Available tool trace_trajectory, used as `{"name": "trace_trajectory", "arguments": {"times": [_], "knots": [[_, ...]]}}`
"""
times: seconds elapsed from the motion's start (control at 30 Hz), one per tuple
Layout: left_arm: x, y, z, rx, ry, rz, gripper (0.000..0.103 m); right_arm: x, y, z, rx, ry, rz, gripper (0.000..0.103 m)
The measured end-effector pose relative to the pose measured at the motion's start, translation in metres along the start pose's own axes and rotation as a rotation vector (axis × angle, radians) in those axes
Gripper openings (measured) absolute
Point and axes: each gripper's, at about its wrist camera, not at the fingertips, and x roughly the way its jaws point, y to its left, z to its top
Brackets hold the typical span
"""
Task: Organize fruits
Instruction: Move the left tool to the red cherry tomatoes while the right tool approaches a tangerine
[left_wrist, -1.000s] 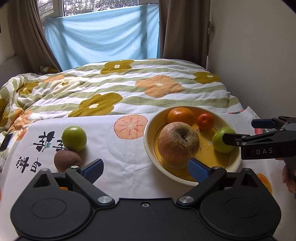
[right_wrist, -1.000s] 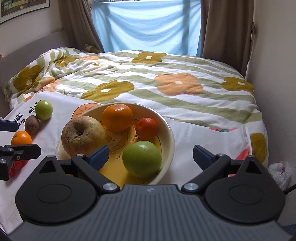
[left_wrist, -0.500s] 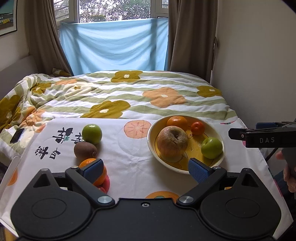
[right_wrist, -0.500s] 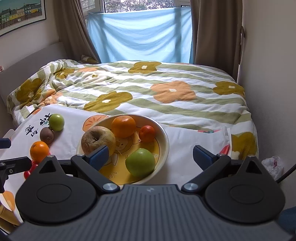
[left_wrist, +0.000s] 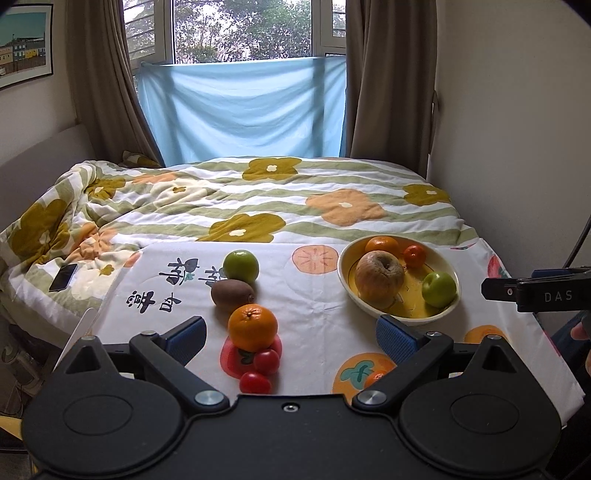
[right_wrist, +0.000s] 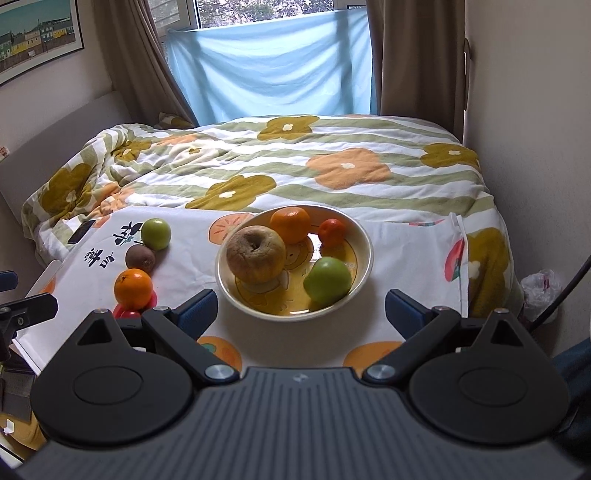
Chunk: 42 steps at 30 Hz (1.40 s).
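A round cream-and-yellow ceramic bowl (left_wrist: 399, 288) is seen on a white cloth printed with orange fruit (left_wrist: 317, 314), which is spread over the table at the foot of a bed with a flowered quilt (left_wrist: 258, 199). In the bowl four fruits are placed: a large wrinkled brownish apple (left_wrist: 378, 275), a round orange (left_wrist: 382, 245) behind it, a small reddish mandarin (left_wrist: 414, 256), and a green apple (left_wrist: 439, 289) near the right rim. On the cloth to the left of the bowl a row of fruit is laid out: a second green apple (left_wrist: 241, 266) farthest away, a brown kiwi (left_wrist: 232, 292) just in front of it, then a second orange (left_wrist: 252, 326), and nearest two small red tomatoes (left_wrist: 260, 371). The left tool (left_wrist: 291, 338) is held wide open above the near edge of the cloth, and nothing is gripped between its blue pads; the second orange and the tomatoes are seen between its fingers. The right tool (right_wrist: 301, 308) is also held wide open and empty, in front of the bowl. A dark phone (left_wrist: 63, 277) is lying on the quilt at the left.
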Motion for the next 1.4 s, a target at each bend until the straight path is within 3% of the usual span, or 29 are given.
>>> {"name": "trace_trajectory", "arguments": {"times": [0.27, 0.57, 0.87, 1.27, 1.3, 1.33, 1.4], "knots": [[0.016, 0.035, -0.016, 0.065, 0.032, -0.047, 0.100, 0.000, 0.038, -0.031, 0.061, 0.018, -0.030, 0.103], [0.062, 0.056, -0.044, 0.162, 0.088, -0.113, 0.096, 0.028, 0.068, -0.071, 0.153, 0.061, -0.075, 0.103], [0.105, 0.057, -0.064, 0.217, 0.140, -0.167, 0.079, 0.054, 0.087, -0.098, 0.189, 0.067, -0.115, 0.103], [0.131, 0.052, -0.071, 0.228, 0.189, -0.215, 0.058, 0.071, 0.099, -0.099, 0.155, 0.073, -0.139, 0.103], [0.131, 0.052, -0.071, 0.229, 0.190, -0.215, 0.053, 0.072, 0.100, -0.099, 0.150, 0.075, -0.140, 0.101], [0.133, 0.053, -0.071, 0.229, 0.192, -0.217, 0.042, 0.073, 0.101, -0.099, 0.145, 0.076, -0.140, 0.098], [0.134, 0.055, -0.071, 0.226, 0.194, -0.226, 0.040, 0.076, 0.103, -0.099, 0.139, 0.081, -0.140, 0.096]]}}
